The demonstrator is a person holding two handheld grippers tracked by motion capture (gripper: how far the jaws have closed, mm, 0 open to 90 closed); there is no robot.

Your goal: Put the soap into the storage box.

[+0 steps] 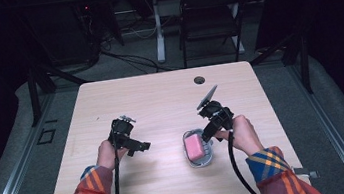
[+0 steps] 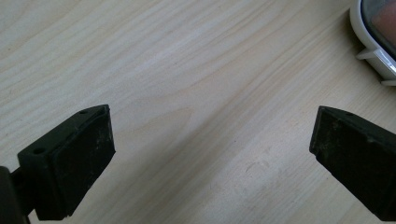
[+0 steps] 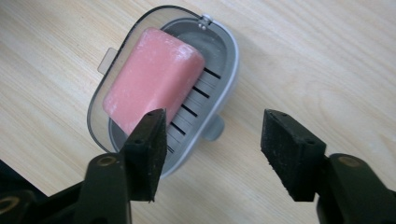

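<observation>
resting aslant in a grey slotted soap dish point(image 3: 219, 79), pink soap point(image 3: 152, 77); both tongs gape.

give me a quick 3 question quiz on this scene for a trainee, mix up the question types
1. True or false: the pink soap bar lies in the grey soap dish.
2. Multiple choice: how does the right gripper stand?
A. shut on the soap
B. open, above the near end of the dish
C. shut on the dish rim
3. Fill in: between the jaws of the left gripper there is bare ____, with the dish off to one side.

Key
1. True. The bar rests tilted over the slotted insert.
2. B. The jaws are apart and hold nothing.
3. Table. The wood surface lies between the open jaws.
</observation>
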